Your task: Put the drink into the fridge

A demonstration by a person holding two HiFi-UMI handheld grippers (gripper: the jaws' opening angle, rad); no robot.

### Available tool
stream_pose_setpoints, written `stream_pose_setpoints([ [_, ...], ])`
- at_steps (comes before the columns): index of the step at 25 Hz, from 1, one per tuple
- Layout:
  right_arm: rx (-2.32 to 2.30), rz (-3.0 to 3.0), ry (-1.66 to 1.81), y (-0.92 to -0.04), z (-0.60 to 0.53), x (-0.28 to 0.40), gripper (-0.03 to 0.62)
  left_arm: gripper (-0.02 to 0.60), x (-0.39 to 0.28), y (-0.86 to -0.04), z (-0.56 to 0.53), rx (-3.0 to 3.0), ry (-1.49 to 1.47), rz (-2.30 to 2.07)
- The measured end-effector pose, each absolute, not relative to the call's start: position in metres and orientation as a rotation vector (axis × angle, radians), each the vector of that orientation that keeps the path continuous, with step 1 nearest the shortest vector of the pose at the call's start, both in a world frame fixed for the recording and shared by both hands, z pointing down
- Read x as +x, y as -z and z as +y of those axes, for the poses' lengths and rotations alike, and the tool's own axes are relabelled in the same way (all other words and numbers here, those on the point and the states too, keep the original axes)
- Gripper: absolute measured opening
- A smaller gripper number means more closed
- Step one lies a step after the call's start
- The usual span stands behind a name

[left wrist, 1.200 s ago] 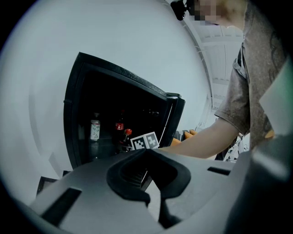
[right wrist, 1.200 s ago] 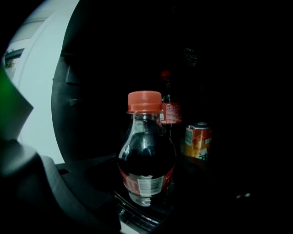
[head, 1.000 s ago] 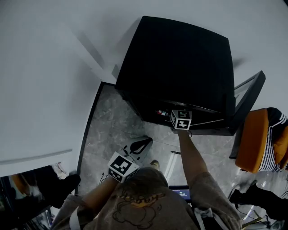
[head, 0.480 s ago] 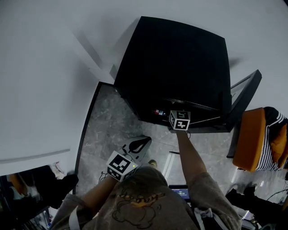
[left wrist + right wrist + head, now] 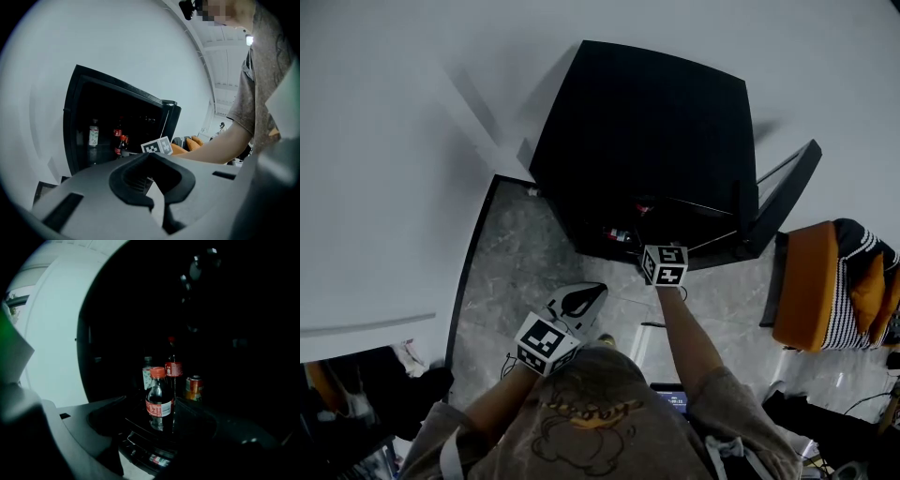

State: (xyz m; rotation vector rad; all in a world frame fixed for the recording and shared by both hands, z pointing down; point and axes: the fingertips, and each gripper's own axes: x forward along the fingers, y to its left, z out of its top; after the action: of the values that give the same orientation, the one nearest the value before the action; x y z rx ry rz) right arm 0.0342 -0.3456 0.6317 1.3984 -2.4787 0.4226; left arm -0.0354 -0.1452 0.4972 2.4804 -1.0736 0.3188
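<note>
A cola bottle (image 5: 159, 399) with a red cap and red label stands upright at the front edge of a shelf inside the black fridge (image 5: 647, 141). My right gripper (image 5: 154, 417) is open, its jaws spread either side of the bottle without clamping it. In the head view its marker cube (image 5: 664, 265) sits just outside the fridge's open front. My left gripper (image 5: 581, 300) hangs low over the floor, left of the right arm, shut and empty. Its own view looks at the fridge (image 5: 117, 117) from the left.
Behind the cola stand another red-labelled bottle (image 5: 173, 369), a pale-labelled bottle (image 5: 147, 373) and a can (image 5: 193, 386). The fridge door (image 5: 783, 192) is swung open to the right. An orange chair (image 5: 811, 286) stands at right, white walls at left and behind.
The right gripper has drawn back a little from the fridge opening towards me. The left gripper has stayed low and almost still. My head view has shifted slightly.
</note>
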Motion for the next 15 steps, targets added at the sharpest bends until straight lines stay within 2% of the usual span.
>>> stream_pose_setpoints([
  [8, 1.286, -2.558, -0.417, -0.594, -0.294, 0.033, 0.308, 0.005, -0.025, -0.485, -0.139, 2.510, -0.297, -1.061],
  [9, 1.268, -2.573, -0.409, -0.587, -0.287, 0.032, 0.297, 0.005, -0.024, -0.483, -0.138, 2.515, -0.293, -1.059],
  [11, 1.233, -2.604, -0.383, -0.572, -0.270, 0.030, 0.171, 0.005, -0.021, -0.480, -0.136, 2.524, -0.287, -1.057],
  [15, 1.138, -2.667, -0.347, -0.544, -0.237, 0.028, 0.137, 0.005, -0.016, -0.475, -0.133, 2.537, -0.279, -1.048],
])
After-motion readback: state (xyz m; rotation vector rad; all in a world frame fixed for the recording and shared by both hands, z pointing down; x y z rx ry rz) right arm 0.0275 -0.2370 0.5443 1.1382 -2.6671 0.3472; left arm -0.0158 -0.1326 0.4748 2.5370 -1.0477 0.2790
